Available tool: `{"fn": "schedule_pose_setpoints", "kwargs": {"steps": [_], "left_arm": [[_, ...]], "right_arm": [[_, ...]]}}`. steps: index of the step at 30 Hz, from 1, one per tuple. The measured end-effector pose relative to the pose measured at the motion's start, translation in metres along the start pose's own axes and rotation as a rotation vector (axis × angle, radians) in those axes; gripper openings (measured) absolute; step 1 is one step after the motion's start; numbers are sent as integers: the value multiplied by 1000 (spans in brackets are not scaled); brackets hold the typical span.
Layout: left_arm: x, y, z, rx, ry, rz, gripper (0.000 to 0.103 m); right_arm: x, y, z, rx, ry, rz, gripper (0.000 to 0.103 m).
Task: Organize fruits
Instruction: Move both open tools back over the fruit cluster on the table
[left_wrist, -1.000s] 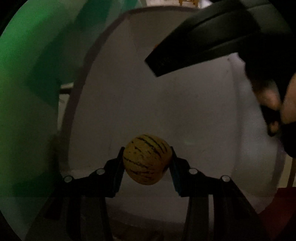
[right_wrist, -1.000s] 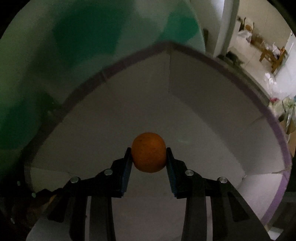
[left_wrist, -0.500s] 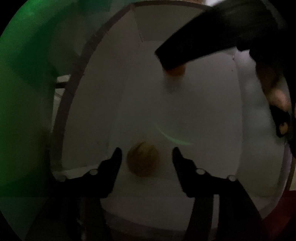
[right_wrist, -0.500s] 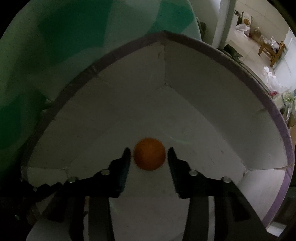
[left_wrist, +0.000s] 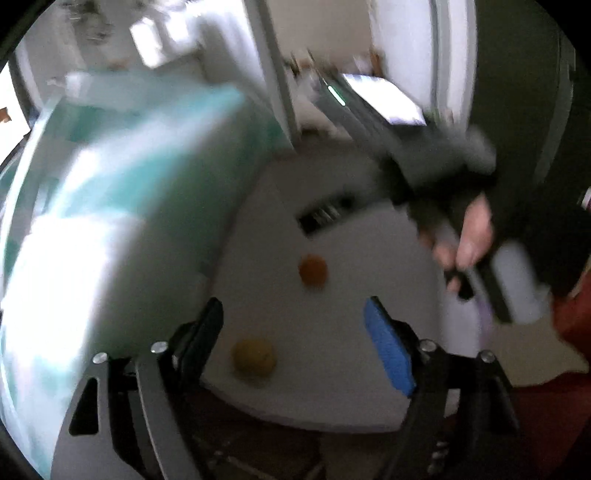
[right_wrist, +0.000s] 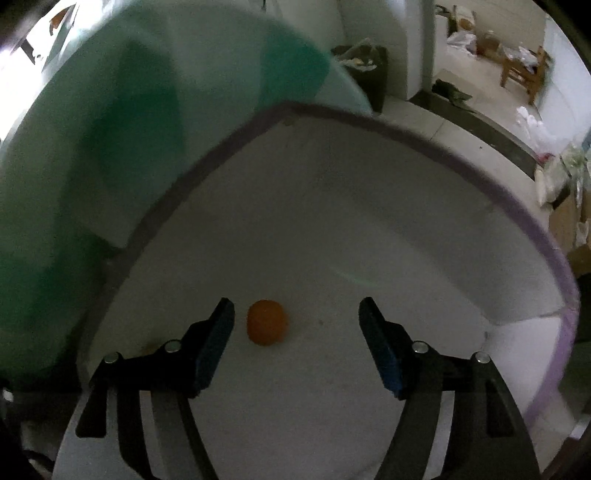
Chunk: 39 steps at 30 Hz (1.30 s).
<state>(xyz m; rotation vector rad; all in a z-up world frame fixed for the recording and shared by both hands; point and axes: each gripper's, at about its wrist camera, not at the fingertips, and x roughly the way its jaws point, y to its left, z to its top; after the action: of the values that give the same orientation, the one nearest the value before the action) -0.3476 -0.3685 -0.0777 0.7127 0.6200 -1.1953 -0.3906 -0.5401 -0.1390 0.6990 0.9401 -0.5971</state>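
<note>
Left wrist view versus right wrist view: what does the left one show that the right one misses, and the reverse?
Only the left wrist view shows the yellow fruit on the floor of the white box, plus the person's hand holding the right gripper above it. Only the right wrist view shows the box's purple-edged rim and the cluttered room floor beyond. Both show the orange fruit lying free in the box. The left gripper and right gripper are each opening, pads touching nothing.
</note>
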Motion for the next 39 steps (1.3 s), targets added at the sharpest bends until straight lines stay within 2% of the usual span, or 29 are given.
{"fn": "schedule_pose_setpoints", "kwargs": {"steps": [2, 4, 6, 8, 9, 10, 12, 13, 16, 17, 18, 22, 24, 27, 29, 31, 33, 35, 39], "left_arm": [[-31, 21, 1, -80, -88, 27, 92], [-75, 58, -6, -190, -193, 82, 101], [-110, 91, -18, -280, -257, 154, 101], [-148, 126, -28, -354, -280, 232, 101], [-160, 140, -35, -391, -283, 281, 101], [-176, 162, -51, -448, -276, 360, 101], [-199, 199, -68, -520, -270, 437, 101], [-207, 226, -79, -585, -255, 489, 101], [-232, 283, -113, -747, -211, 578, 101], [-240, 303, -131, -801, -180, 633, 101], [-248, 315, -144, -831, -158, 669, 101], [-267, 366, -196, -951, -77, 789, 101], [-272, 384, -219, -1004, -48, 811, 101], [-278, 393, -241, -1054, -61, 804, 101], [-279, 393, -252, -1086, -73, 786, 101], [-280, 397, -258, -1127, -85, 734, 101], [-284, 399, -263, -1149, -101, 735, 101], [-282, 401, -264, -1152, -95, 724, 101], [-281, 398, -262, -1151, -91, 727, 101]], "right_arm": [[-24, 10, 4, -8, -59, 11, 69], [-49, 30, 7, -45, -130, 40, 69], [-78, 59, 10, -115, -208, 88, 74], [-100, 94, 10, -197, -265, 159, 81], [-109, 113, 9, -243, -287, 193, 83], [-115, 134, 7, -290, -302, 222, 87], [-124, 186, -1, -406, -304, 270, 87], [-123, 211, -6, -463, -288, 281, 87], [-122, 280, -28, -587, -251, 320, 87], [-118, 308, -33, -633, -233, 346, 87], [-119, 331, -48, -663, -218, 356, 87], [-88, 416, -57, -763, -146, 368, 87], [-64, 462, -51, -791, -87, 365, 87], [-38, 504, -44, -797, -36, 353, 86], [-27, 527, -39, -796, -40, 344, 85], [-16, 554, -35, -783, -38, 343, 82], [-8, 574, -31, -763, -35, 337, 81], [0, 594, -29, -756, -45, 327, 75], [10, 621, -29, -754, -75, 264, 71]]}}
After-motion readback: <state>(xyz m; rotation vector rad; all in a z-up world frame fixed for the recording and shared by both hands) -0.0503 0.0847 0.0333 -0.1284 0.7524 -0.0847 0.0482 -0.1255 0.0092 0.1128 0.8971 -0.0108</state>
